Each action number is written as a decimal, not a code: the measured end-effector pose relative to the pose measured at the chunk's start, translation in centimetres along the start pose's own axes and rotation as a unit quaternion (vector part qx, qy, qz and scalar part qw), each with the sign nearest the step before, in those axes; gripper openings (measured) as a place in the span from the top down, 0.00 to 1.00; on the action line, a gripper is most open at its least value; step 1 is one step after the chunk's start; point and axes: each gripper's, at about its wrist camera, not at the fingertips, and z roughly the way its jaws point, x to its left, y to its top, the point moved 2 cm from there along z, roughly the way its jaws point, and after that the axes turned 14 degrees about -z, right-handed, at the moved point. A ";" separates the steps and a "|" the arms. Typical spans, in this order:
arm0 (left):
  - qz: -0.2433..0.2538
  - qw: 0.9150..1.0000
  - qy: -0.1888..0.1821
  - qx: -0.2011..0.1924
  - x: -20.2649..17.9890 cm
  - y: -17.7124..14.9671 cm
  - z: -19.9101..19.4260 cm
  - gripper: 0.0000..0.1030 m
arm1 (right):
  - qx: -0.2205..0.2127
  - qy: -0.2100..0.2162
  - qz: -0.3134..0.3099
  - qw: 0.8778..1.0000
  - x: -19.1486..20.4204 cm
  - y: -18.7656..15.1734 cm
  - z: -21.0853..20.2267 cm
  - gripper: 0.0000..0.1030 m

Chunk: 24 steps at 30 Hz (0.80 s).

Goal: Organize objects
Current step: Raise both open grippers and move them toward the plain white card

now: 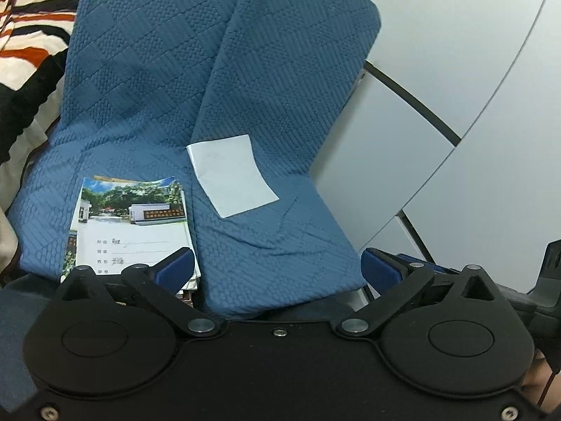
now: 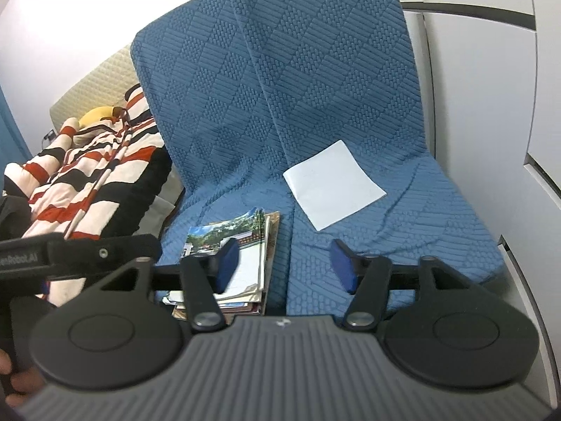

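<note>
- Left wrist: close, angled down over blue quilted seat covers.
- Right wrist: same, from further right.
- Shared: white paper sheet, photo-cover notebook stack.

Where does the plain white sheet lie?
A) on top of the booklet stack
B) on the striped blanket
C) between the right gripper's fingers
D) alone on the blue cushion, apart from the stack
D: the white sheet lies flat on the blue cushion, clear of the booklet stack.

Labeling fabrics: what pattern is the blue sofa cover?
The sofa cover is solid blue with a quilted checkerboard of alternating textured squares. Clearest in the right wrist view.
</note>
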 end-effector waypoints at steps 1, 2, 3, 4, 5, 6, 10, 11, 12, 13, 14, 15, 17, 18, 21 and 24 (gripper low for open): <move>-0.004 1.000 0.000 -0.001 -0.1 -0.1 0.1 0.01 | -0.002 0.000 0.002 1.000 -0.2 -0.2 -0.1 0.18; -0.007 1.000 -0.001 -0.001 -0.1 -0.2 0.2 0.01 | -0.006 0.001 0.003 1.000 -0.4 -0.3 -0.2 0.15; -0.011 1.000 -0.003 0.000 -0.2 -0.3 0.4 0.01 | -0.007 0.001 0.003 1.000 -0.6 -0.5 -0.3 0.15; -0.014 1.000 -0.003 -0.001 -0.2 -0.4 0.5 0.01 | -0.003 0.000 0.003 1.000 -0.7 -0.6 -0.3 0.15; -0.016 1.000 -0.003 -0.002 -0.2 -0.4 0.6 0.01 | 0.002 -0.001 0.003 1.000 -0.9 -0.9 -0.2 0.15; -0.018 1.000 -0.002 -0.003 -0.2 -0.4 0.8 0.01 | 0.005 -0.002 0.005 1.000 -1.1 -1.1 -0.1 0.15; -0.025 1.000 -0.002 -0.008 -0.2 -0.5 1.4 0.01 | 0.008 -0.006 0.013 1.000 -2.0 -1.8 0.0 0.14; -0.025 1.000 0.000 -0.009 -0.2 -0.5 1.7 0.01 | 0.008 -0.009 0.015 1.000 -2.2 -2.0 0.1 0.15; -0.026 1.000 0.002 -0.011 -0.2 -0.5 2.0 0.01 | 0.008 -0.012 0.017 1.000 -2.5 -2.1 0.2 0.15; -0.025 1.000 0.001 -0.014 -0.3 -0.6 2.3 0.01 | 0.009 -0.015 0.017 1.000 -2.6 -2.3 0.4 0.15; -0.026 1.000 0.002 -0.015 -0.3 -0.5 2.7 0.01 | 0.008 -0.017 0.018 1.000 -2.8 -2.4 0.6 0.15; -0.028 0.999 0.005 -0.015 -0.3 -0.6 3.2 0.01 | 0.007 -0.021 0.018 1.000 -3.0 -2.6 0.9 0.15; -0.035 0.999 0.004 -0.017 -0.3 -0.5 4.3 0.01 | 0.009 -0.030 0.021 0.999 -3.4 -3.0 1.6 0.15; -0.036 0.999 0.007 -0.018 -0.2 -0.4 4.8 0.01 | 0.009 -0.033 0.026 0.999 -3.7 -3.3 2.0 0.15; -0.035 0.998 0.027 -0.036 0.1 0.0 5.9 0.01 | 0.019 -0.035 0.037 0.998 -4.3 -4.2 3.6 0.15; -0.038 0.998 0.035 -0.030 0.4 0.5 7.5 0.01 | 0.022 -0.033 0.039 0.998 -4.5 -5.1 5.5 0.15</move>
